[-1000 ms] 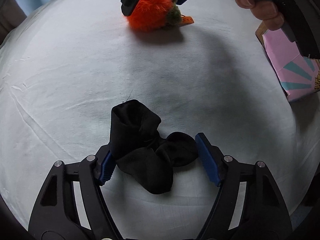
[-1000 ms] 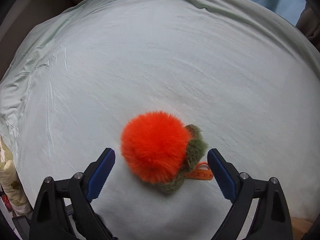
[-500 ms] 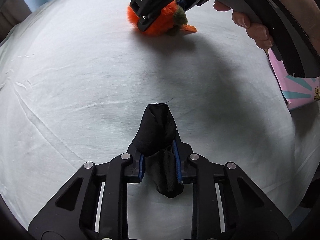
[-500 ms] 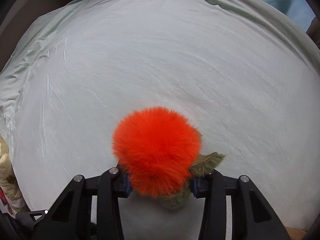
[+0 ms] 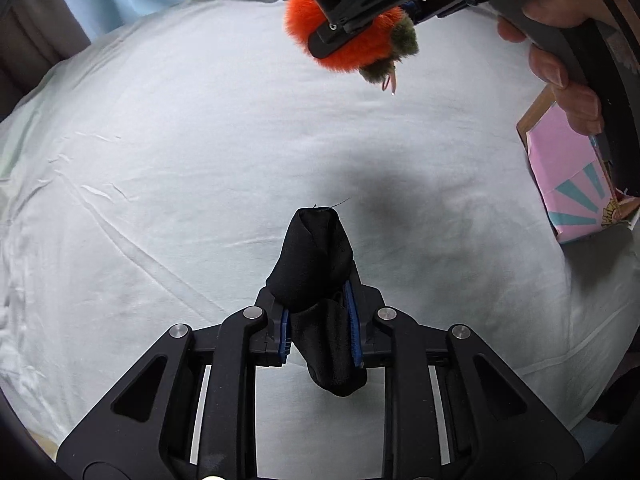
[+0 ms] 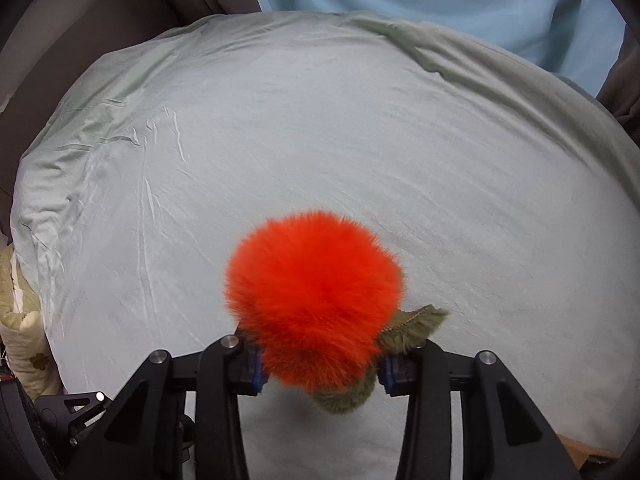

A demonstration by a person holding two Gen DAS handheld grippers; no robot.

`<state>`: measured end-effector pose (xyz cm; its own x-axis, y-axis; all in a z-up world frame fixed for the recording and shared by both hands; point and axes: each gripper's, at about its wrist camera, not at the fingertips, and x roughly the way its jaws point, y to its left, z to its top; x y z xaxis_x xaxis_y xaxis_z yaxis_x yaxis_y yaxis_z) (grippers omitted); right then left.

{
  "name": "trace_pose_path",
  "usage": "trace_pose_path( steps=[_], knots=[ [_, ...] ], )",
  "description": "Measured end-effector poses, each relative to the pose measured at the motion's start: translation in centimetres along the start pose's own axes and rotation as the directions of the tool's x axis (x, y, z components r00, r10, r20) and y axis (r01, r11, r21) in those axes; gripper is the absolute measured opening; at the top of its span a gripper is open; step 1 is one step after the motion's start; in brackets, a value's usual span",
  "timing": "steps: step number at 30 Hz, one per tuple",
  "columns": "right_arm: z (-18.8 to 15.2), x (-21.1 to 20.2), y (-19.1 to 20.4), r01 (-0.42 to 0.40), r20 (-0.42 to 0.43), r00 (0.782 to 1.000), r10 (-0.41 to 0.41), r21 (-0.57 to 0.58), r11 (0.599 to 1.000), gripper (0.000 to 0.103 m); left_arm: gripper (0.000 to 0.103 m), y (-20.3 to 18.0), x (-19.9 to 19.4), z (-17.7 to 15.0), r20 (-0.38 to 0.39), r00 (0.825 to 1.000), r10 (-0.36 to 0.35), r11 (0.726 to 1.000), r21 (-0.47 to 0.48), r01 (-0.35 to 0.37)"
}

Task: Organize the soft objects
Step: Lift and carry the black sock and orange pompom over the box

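Both grabs done in the last second. A second ago the left gripper (image 5: 320, 332) had its jaws spread wide around the black sock (image 5: 316, 272) lying crumpled on the bed sheet (image 5: 180, 160); now the jaws are clamped tight on it, the sock bunched upright between the blue pads, one end sticking forward and the other hanging below. Same story on the right: the right gripper (image 6: 320, 372) went from open around the orange plush toy (image 6: 314, 296) to closed on it, jaws squeezing its lower part near the green leaf (image 6: 412, 320). In the left wrist view the toy (image 5: 352, 48) looks lifted clear of the sheet, small tag dangling, and sits nearer the camera than before. The sock looks raised too, can't confirm clearance.

Meaning: pick phase likely over for both items, carry comes next. The pink box (image 5: 572, 184) at the sheet's right edge is the probable drop spot, a guess.
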<state>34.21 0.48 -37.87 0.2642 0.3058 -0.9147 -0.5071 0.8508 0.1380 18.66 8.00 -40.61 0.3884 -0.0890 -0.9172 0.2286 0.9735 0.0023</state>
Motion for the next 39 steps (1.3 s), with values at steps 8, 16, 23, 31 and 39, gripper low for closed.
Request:
trace_pose_path(
  steps=[8, 16, 23, 31, 39],
  knots=[
    [-1.0, -8.8, 2.5, 0.018, 0.081, 0.997, -0.019, 0.024, 1.0, 0.038, 0.019, 0.7, -8.4, 1.2, 0.104, 0.994, 0.045, 0.999, -0.01, -0.044],
    [-4.6, -18.4, 4.5, 0.044, 0.158, 0.986, -0.053, 0.062, 0.997, 0.038, 0.019, 0.5, -17.6, 2.7, 0.186, 0.981, 0.057, 0.998, -0.033, -0.052],
    [-9.7, -26.2, 5.7, 0.073, 0.215, 0.972, -0.097, 0.119, 0.99, 0.038, 0.019, -1.9, -23.6, 2.5, 0.212, 0.977, 0.025, 0.999, -0.051, -0.014],
    [-16.1, -32.7, 6.7, 0.102, 0.268, 0.95, -0.16, 0.217, 0.971, 0.038, 0.019, -5.9, -30.2, 1.3, 0.252, 0.968, 0.022, 0.997, -0.073, -0.003],
    [-21.8, -36.6, 5.4, 0.142, 0.282, 0.932, -0.227, 0.292, 0.946, 0.038, 0.019, -11.2, -32.0, 0.7, 0.257, 0.966, -0.02, 0.999, -0.033, 0.03]
  ],
)
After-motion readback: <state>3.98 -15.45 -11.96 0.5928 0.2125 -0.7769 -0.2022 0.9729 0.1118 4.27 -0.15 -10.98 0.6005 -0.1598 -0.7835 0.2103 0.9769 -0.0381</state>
